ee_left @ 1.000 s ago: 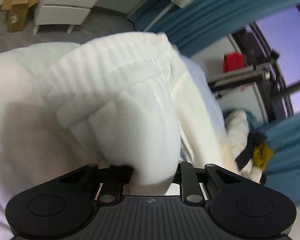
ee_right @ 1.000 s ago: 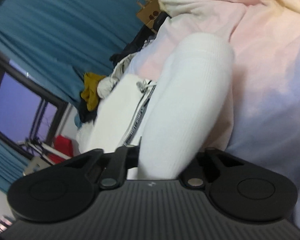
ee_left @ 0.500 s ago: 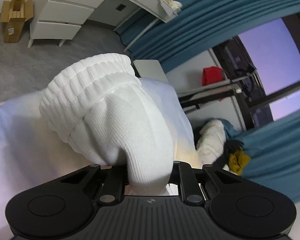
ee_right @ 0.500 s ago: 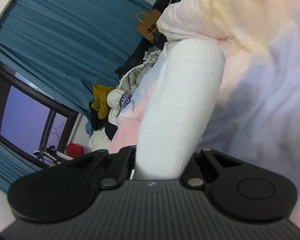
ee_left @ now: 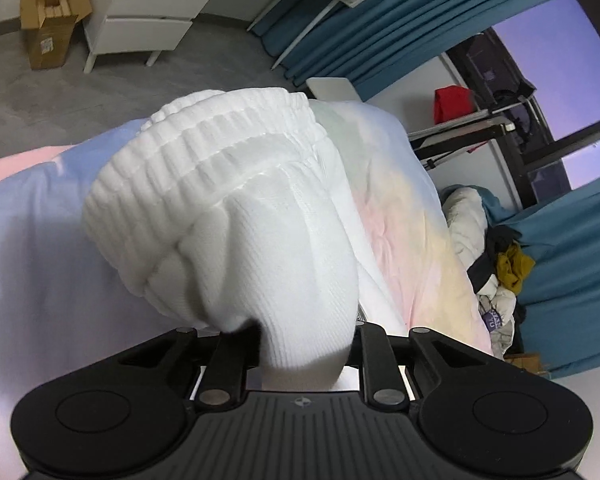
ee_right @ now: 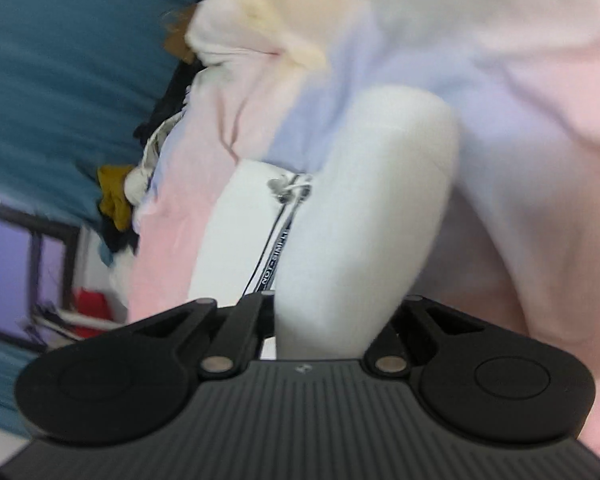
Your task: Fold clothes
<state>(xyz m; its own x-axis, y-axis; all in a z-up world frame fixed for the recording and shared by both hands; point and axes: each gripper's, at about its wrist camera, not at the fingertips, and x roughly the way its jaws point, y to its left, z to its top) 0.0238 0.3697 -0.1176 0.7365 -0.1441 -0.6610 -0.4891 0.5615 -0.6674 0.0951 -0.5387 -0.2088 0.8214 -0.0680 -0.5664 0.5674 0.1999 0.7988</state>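
my left gripper (ee_left: 304,356) is clamped on a bunched fold of the white ribbed-knit garment (ee_left: 236,216); the thick ribbed cuff or waistband end bulges out above the jaws and hides most of both fingers. the garment is lifted clear above the pastel tie-dye bed cover (ee_left: 396,216), pink, lilac and yellow, which serves as my landmark. a flatter part of the same white fabric trails down onto the cover just to the right of the gripper.

my right gripper (ee_right: 328,320) is closed on another rolled section of the white garment (ee_right: 364,216), seen blurred. beside that roll, to its left, a flat white panel lies on the cover (ee_right: 540,128), with a black-and-white lettered drawstring (ee_right: 276,248) ending in a knot; the lettering is too blurred to read.

beyond the far edge of the cover lies a heap of mixed clothes (ee_left: 496,272), including a mustard-yellow piece, against teal curtains (ee_left: 572,280). past the cover's other end stand a white drawer unit (ee_left: 148,8) and an open brown cardboard box (ee_left: 48,20) on the grey floor. a red item (ee_left: 452,102) sits near the dark-framed window.
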